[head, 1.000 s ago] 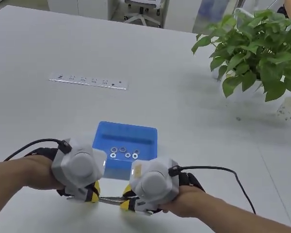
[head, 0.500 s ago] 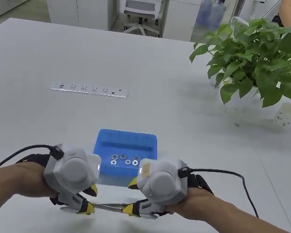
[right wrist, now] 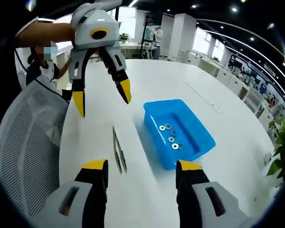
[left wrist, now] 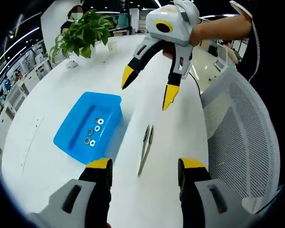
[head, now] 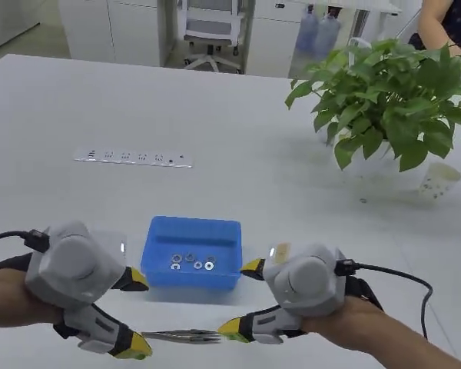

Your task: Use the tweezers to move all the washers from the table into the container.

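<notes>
you've pulled your left gripper [head: 138,314] and right gripper [head: 240,300] apart, both spread wide and empty. the tweezers [head: 180,335] now lie loose on the table [head: 292,192] between them. washers [head: 192,263] all sit in the blue container [head: 194,228], so looks done to me.

White table [head: 292,200], blue container [head: 192,278] near front edge, tweezers [head: 180,336] just before it, power strip [head: 132,158], potted plant [head: 384,108]

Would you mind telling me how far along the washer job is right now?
Done: several washers lie inside the blue container. In hand: nothing; the tweezers lie flat on the table between the open left tongs and open right tongs. Left: I see no loose washers on the table, so the job looks finished.
</notes>
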The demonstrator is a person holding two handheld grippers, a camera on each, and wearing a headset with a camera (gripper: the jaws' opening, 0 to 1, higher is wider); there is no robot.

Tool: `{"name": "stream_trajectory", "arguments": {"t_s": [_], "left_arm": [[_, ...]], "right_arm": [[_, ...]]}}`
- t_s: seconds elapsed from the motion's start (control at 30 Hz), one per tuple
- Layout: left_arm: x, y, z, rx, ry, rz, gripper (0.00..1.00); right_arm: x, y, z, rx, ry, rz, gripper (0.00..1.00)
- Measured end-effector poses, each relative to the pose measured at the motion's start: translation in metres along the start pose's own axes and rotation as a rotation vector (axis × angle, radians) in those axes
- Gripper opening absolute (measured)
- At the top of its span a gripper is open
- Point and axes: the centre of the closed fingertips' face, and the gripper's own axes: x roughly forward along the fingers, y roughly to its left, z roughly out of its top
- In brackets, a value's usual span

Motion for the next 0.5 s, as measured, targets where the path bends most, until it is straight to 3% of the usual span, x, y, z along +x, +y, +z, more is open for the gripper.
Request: {"name": "stream_trajectory", "arguments": {"t_s": [0.23, 0.5], "left_arm": [[-0.013, -0.005, 0.007, -0.033, -0.064, 0.018, 0.73], [-0.029, -0.005, 0.013, -0.07, -0.127, 0.06, 0.84]], "right_arm": [[-0.024, -0.014, -0.009, 0.083, -0.035, -0.065, 0.71], [-0.043, -0.016, -0.015, 0.104, -0.05, -0.093, 0.83]]}}
